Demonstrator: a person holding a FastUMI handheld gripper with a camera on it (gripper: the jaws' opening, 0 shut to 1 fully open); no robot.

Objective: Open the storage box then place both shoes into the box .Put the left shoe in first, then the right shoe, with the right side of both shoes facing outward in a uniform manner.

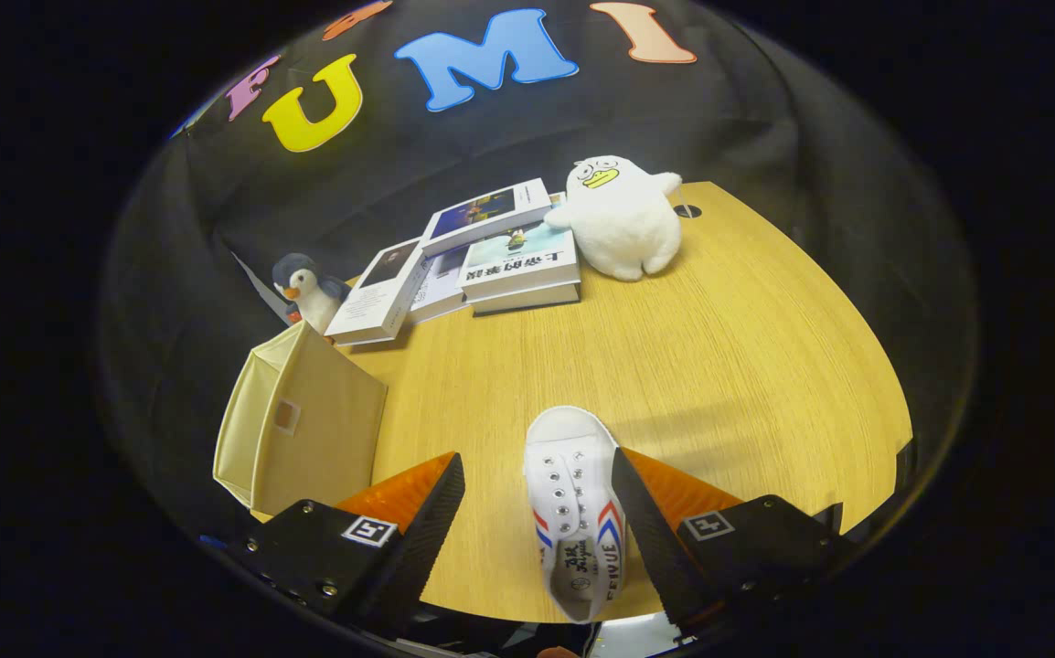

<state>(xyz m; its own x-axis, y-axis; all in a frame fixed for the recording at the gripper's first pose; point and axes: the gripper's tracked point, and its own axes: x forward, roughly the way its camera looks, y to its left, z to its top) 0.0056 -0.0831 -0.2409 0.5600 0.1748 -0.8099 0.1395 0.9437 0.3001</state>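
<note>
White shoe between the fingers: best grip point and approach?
Judging by its pose, take the white shoe across its mid-body at the eyelet rows, from above. It lies sole-down on the table, toe pointing away, and the open gripper already straddles its narrow width; one finger looks near its side.

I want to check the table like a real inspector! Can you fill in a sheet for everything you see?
Surface: wooden table, bare in the middle.
Job's things: white shoe lying between the fingers, toe pointing away; cream storage box beside the fingers, off to one side; I cannot tell whether it is open.
Clutter: stack of books, white duck plush beside them, penguin plush behind the box.
Grippers: hand-held gripper open around the shoe, one finger touching or nearly touching it.
Cables: nothing seen.
Surroundings: black cloth wall.
</note>
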